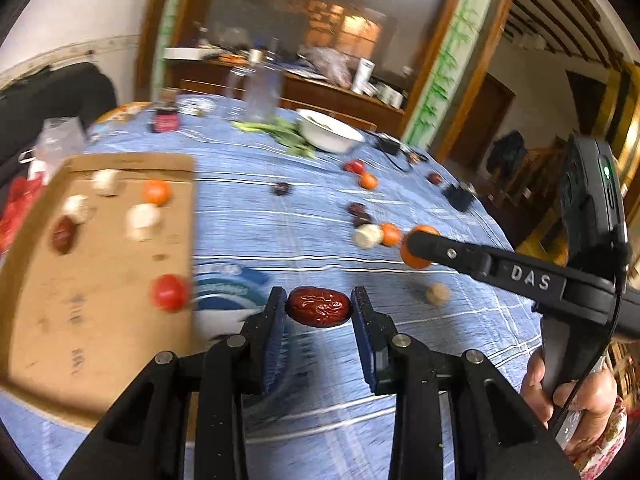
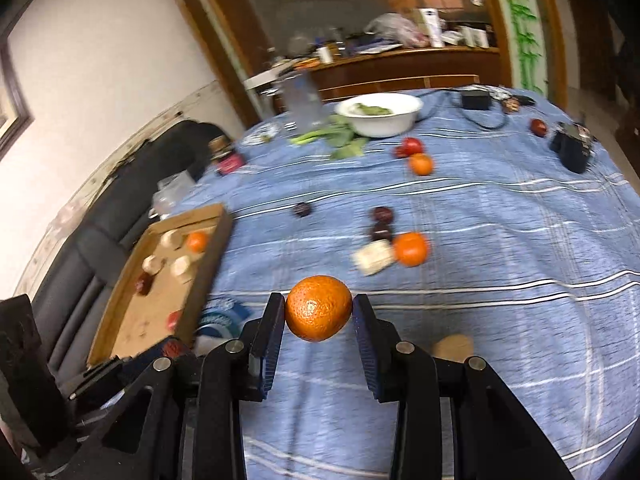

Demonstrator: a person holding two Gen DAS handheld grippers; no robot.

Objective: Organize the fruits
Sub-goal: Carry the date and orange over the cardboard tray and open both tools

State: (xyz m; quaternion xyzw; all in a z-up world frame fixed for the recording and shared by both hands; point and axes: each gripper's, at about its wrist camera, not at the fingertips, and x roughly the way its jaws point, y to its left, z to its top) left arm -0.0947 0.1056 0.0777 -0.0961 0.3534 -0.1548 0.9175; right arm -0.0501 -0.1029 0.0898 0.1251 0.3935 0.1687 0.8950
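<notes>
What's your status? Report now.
Left tool shut on red date. Right tool shut on orange. Cardboard tray left, path open.

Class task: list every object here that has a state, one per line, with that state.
Left gripper: shut on red date.
Right gripper: shut on orange.
Cardboard tray: partly filled with fruit.
White bowl: upright, holding greens.

Both wrist cams look forward and down along their fingers, close above the blue-clothed worktop [image 1: 304, 216]. Left view sits nearest the cardboard tray [image 1: 96, 264]; right view further right. Shared: tray [image 2: 160, 280], white bowl [image 2: 380, 114].
</notes>
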